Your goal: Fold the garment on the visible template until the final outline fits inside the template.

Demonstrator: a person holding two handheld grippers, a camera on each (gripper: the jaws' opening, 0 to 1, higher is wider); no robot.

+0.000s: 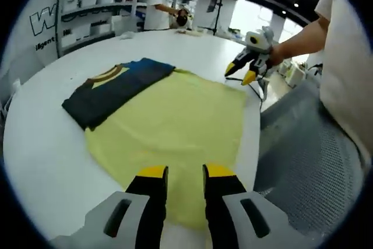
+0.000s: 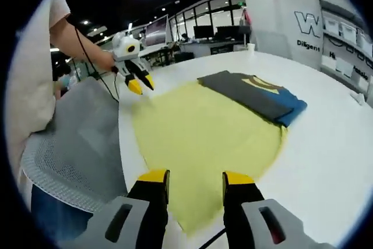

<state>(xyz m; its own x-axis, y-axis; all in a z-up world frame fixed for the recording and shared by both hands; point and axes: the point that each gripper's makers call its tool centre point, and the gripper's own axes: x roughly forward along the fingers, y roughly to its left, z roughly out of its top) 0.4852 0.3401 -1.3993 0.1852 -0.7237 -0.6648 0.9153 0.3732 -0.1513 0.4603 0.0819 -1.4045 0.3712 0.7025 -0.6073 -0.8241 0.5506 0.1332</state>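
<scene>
**Folded shirt waiting at the template's far edge**

Nearest the lens, the left gripper [image 1: 185,173] is hovering with its yellow-tipped jaws apart and empty at bottom centre. Beyond it, the white table [image 1: 46,144] is carrying the yellow template [image 1: 175,121], and the dark garment [image 1: 113,88] is lying folded at upper left, partly overhanging the template's edge. It looks soft and light; pinching a folded corner seems wisest. The right gripper [image 1: 242,74] is hanging open at upper right.

Yellow template [image 1: 175,126] edge under folded garment [image 1: 113,88]; wall lettering [image 2: 317,33] cut off.
</scene>
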